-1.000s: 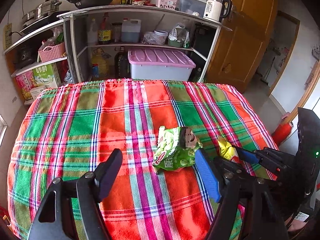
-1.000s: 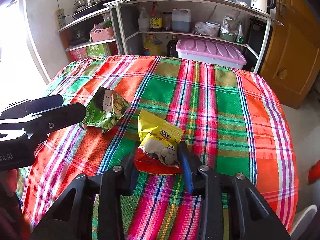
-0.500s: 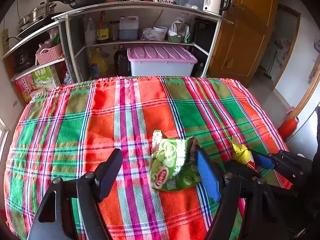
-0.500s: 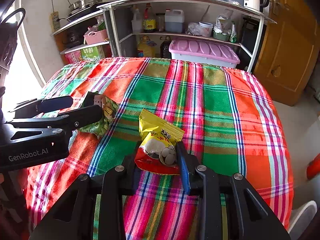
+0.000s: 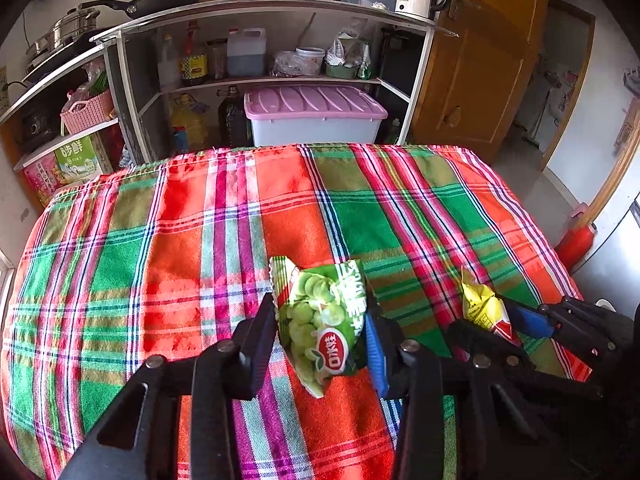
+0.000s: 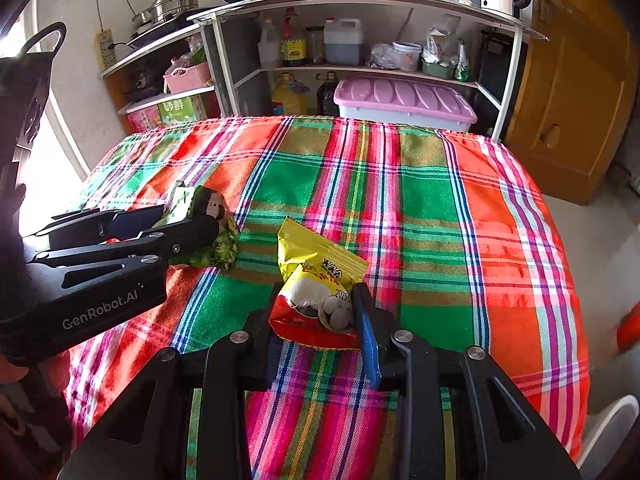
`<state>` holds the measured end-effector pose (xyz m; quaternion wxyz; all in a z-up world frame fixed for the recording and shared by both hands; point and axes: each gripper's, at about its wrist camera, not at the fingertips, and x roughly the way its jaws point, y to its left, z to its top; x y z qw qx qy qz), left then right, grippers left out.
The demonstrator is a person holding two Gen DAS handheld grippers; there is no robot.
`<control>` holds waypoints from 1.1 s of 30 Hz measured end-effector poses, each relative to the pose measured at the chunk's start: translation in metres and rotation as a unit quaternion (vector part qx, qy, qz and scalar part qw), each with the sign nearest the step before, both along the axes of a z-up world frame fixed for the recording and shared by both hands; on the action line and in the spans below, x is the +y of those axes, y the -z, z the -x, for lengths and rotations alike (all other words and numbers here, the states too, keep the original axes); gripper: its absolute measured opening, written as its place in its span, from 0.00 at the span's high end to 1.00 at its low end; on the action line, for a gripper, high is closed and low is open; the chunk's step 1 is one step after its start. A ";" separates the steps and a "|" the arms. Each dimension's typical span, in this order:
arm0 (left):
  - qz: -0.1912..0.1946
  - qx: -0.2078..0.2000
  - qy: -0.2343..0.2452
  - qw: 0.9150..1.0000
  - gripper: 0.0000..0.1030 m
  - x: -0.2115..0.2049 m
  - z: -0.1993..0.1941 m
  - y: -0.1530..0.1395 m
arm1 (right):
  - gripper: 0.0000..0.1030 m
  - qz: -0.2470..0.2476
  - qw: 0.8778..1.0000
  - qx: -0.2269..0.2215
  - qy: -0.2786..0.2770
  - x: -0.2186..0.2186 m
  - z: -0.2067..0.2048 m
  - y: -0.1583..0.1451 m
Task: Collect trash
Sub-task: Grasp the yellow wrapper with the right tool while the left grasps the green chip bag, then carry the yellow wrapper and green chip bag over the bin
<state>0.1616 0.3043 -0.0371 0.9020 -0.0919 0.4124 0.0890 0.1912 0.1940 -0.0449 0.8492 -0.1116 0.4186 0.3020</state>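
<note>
The left hand-held gripper has just been closing, and a green snack packet stands between its two fingers, which now press on the packet's sides, so it is pinched. In the left wrist view the packet faces the camera, with pale green pieces and a red round logo printed on it, and its lower corner hangs free above the plaid cloth that covers the worktop. The right wrist view shows the same left hand-held gripper from the side, at the left of the picture; there only the packet's top and a crumpled green part under the fingers can be seen. The right hand-held gripper pinches a yellow and red snack packet, whose yellow end sticks out forward past the fingertips. Its own view shows the print on the front, white round shapes over a red bottom edge. In the left wrist view this second packet is only a small yellow and red piece to the right of the left hand-held gripper, half hidden by the black fingers of the right one. Far ahead of both, beyond the cloth's far edge, stands a shelf unit with a pink-lidded box below it.
</note>
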 end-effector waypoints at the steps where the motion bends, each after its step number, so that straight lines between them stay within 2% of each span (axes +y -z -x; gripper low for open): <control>1: -0.001 0.000 0.000 1.000 0.60 0.000 0.000 0.000 | 0.67 0.000 1.000 0.001 0.000 0.000 0.000 0.000; 9: -0.009 -0.005 -0.008 1.000 0.61 -0.005 0.007 -0.007 | 0.68 -0.004 1.000 -0.014 0.009 -0.005 0.004 -0.007; 17: -0.010 -0.030 0.002 0.999 0.61 -0.023 0.025 -0.028 | 0.68 -0.017 0.999 -0.031 0.023 -0.026 0.016 -0.024; 25: -0.017 -0.054 0.034 0.998 0.61 -0.064 0.041 -0.050 | 0.68 -0.031 0.997 -0.051 0.042 -0.062 0.038 -0.044; 33: -0.015 -0.071 0.083 0.994 0.61 -0.119 0.048 -0.066 | 0.68 -0.045 0.993 -0.067 0.084 -0.118 0.056 -0.064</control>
